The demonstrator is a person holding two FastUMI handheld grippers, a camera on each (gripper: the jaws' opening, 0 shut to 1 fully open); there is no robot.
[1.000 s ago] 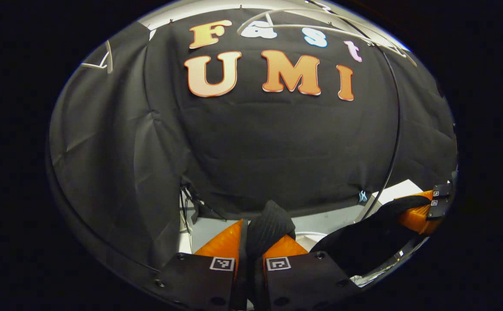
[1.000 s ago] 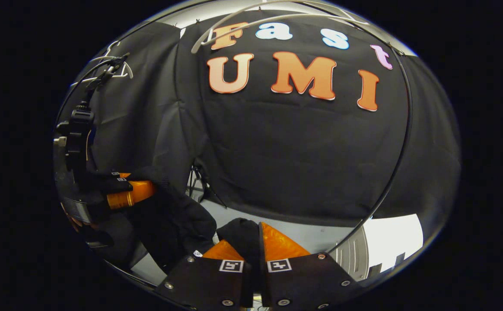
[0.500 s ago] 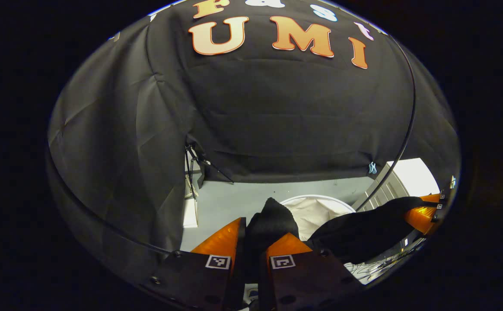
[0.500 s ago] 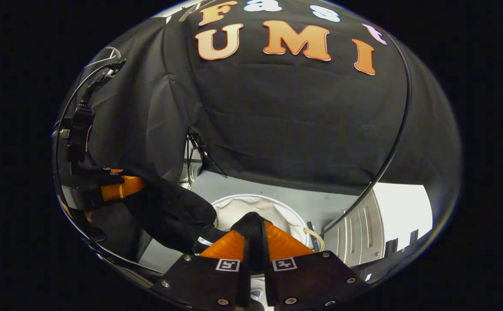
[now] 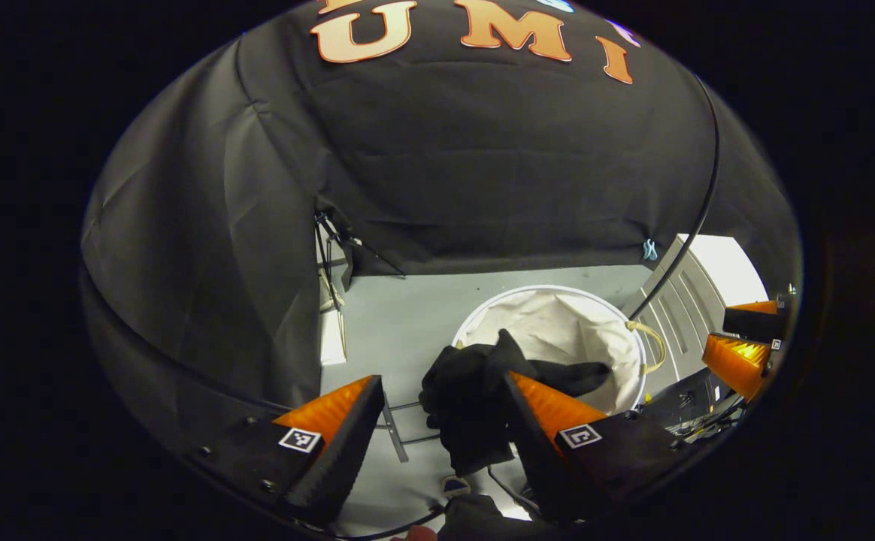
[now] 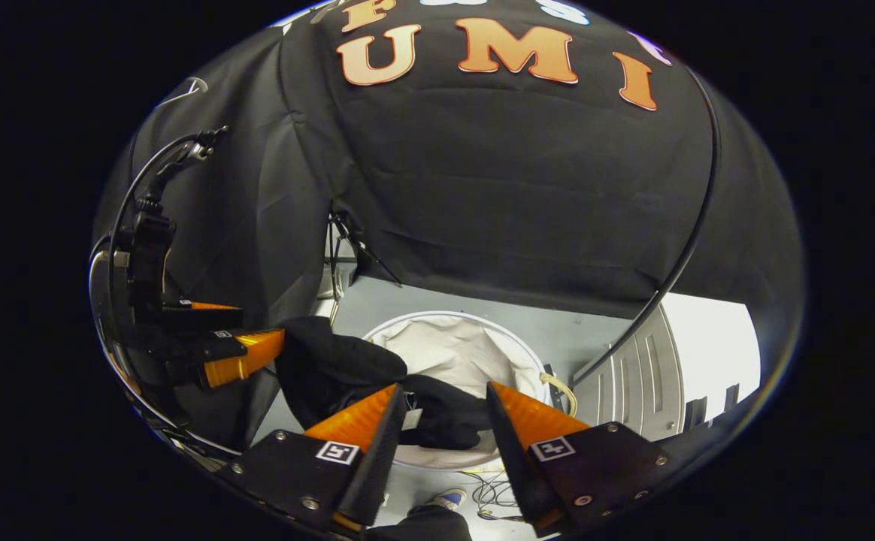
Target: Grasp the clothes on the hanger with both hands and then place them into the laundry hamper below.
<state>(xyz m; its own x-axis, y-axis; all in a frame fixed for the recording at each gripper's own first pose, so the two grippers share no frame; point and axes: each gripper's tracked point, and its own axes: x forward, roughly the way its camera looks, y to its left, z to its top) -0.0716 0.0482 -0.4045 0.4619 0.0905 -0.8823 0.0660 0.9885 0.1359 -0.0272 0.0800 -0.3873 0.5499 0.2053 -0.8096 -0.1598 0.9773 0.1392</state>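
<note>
Left gripper view: my left gripper (image 5: 437,402) and right gripper (image 6: 441,409), clamped on the black clothes (image 5: 475,398) a moment ago, now gape wide, and the clothes drop over the near rim of the laundry hamper (image 5: 558,294), so the placing looks nearly done.

Black cloth garment (image 5: 475,398), plain, no pattern, draped over rim of round laundry hamper (image 5: 637,376) w/ white fabric liner, white rim, cream rope handle (image 5: 652,342). Same black garment (image 6: 347,372) and white hamper (image 6: 528,353) in right gripper view. Floor (image 5: 392,330) round hamper: plain grey. Panel (image 6: 648,391) right of hamper: pale grey, ribbed.
</note>
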